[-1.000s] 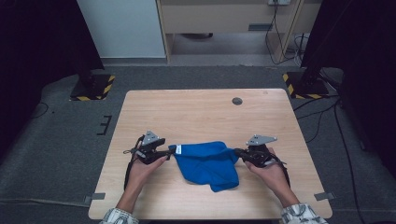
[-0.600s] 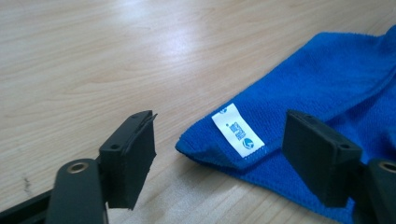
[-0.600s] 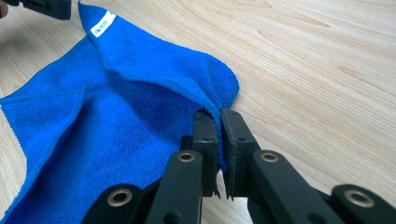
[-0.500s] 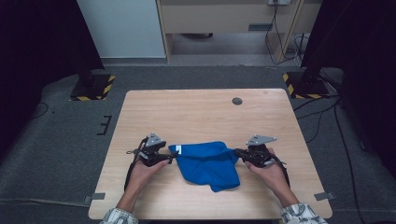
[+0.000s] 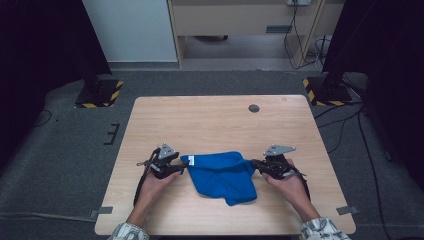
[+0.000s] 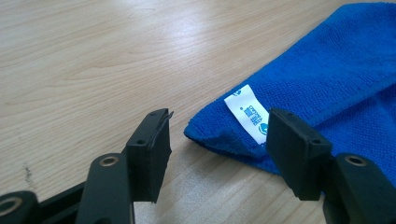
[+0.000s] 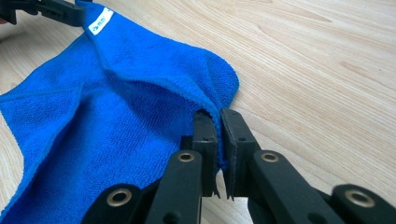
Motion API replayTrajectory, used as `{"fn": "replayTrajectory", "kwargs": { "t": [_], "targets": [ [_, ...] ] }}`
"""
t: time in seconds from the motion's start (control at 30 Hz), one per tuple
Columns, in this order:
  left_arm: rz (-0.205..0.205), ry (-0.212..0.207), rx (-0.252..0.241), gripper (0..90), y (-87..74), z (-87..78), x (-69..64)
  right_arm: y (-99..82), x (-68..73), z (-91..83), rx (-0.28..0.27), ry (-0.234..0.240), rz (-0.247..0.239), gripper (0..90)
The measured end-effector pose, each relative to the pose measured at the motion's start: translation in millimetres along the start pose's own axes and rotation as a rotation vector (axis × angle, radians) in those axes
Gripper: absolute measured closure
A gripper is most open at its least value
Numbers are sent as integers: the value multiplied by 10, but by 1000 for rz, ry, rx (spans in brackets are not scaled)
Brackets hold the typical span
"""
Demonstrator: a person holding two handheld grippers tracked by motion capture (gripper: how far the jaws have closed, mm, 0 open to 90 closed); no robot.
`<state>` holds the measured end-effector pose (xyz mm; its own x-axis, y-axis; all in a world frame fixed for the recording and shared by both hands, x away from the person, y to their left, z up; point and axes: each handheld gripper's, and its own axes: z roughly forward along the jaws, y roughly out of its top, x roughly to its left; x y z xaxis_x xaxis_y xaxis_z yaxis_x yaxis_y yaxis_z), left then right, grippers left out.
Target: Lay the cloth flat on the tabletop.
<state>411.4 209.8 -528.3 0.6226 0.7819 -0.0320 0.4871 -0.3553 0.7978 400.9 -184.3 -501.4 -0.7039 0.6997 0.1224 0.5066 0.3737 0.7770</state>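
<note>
Left gripper (image 6: 217, 140) jaws just narrowed around tagged corner, not yet pinching | right gripper (image 7: 218, 135) clamps opposite corner | blue cloth (image 5: 222, 176) near bench front edge, middle | soft, light, limp: you grip hemmed corners.

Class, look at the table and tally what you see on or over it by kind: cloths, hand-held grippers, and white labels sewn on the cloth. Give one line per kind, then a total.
Blue cloth: 1
Grippers: 2, the left gripper and the right gripper
White label on the cloth: 1
Total: 4
</note>
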Motion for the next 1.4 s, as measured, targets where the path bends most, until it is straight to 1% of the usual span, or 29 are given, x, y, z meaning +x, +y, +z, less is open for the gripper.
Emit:
{"fn": "replayTrajectory", "kwargs": {
  "t": [0.07,0.13,0.2,0.23,0.27,0.4,0.7,0.8,1.0,1.03,1.07,1.17,1.23,1.37,1.4],
  "targets": [
    [7,3,7,388,-8,20,-3,1,1,1,-1,1,-2,852],
    [15,5,14,403,-14,36,-6,0,1,2,0,1,-1,853],
    [20,8,23,453,-19,48,-10,-2,0,5,2,2,-3,853],
    [21,6,25,467,-21,51,-10,-3,0,5,2,2,-3,854],
    [22,0,25,500,-23,54,-9,-3,0,5,2,2,-3,854],
    [31,-4,41,601,-22,60,-20,-4,3,9,4,1,-1,856],
    [42,-8,56,811,0,58,-45,-2,3,8,2,-2,0,862],
    [29,0,34,837,32,11,-44,4,0,-4,-4,-8,1,872],
    [-13,16,-44,852,107,-116,-28,26,-21,-49,-24,-25,3,886],
    [-13,16,-44,853,107,-116,-28,34,-24,-63,-29,-28,7,886],
    [-15,22,-65,854,138,-154,-39,41,-29,-76,-34,-31,10,887],
    [-16,26,-95,855,191,-202,-64,69,-44,-131,-54,-32,14,887],
    [-19,24,-109,855,223,-226,-81,99,-46,-192,-74,-33,22,887],
    [-18,20,-137,853,308,-284,-128,181,-46,-330,-116,-40,23,887],
    [-17,19,-146,853,333,-300,-137,202,-45,-361,-122,-40,17,887]
  ]
}}
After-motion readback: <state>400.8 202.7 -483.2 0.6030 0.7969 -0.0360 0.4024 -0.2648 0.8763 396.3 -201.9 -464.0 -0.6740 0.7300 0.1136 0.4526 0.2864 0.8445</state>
